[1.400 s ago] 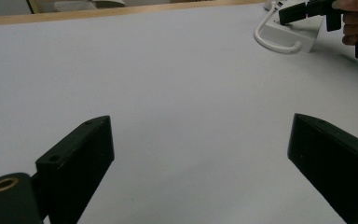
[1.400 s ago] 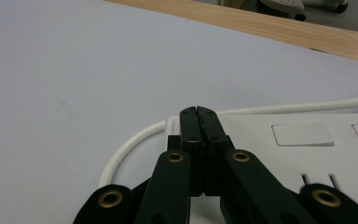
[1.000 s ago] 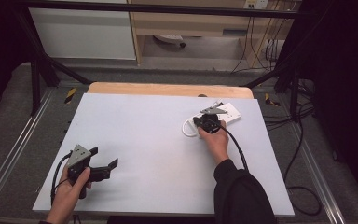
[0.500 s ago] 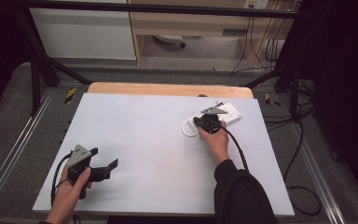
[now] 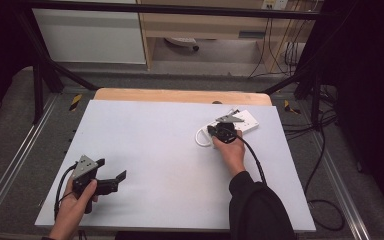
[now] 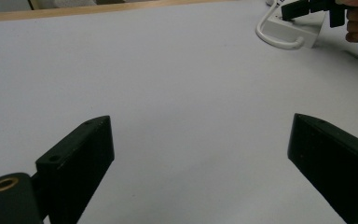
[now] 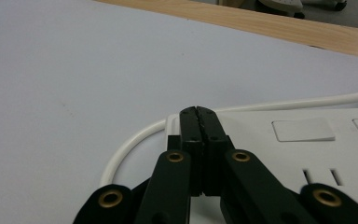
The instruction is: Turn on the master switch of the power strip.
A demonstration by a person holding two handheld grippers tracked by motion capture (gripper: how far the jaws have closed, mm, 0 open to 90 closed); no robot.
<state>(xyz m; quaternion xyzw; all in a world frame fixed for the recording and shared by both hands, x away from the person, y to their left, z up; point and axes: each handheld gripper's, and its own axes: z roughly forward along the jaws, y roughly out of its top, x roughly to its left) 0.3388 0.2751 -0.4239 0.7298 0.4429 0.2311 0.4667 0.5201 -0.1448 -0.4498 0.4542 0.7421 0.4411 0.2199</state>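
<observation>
A white power strip lies at the table's far right, its white cable looping off the near end. My right gripper is shut, jaws pressed together with nothing between them. In the right gripper view its tips sit over the end of the power strip, where the cable leaves. My left gripper is held near the front left corner, open and empty. The left gripper view shows its jaws wide apart over bare table, with the strip and the right gripper far off.
The table top is a pale grey sheet on a wooden board whose far edge shows. Black frame bars and floor cables run along the right side. White cabinets stand beyond the table.
</observation>
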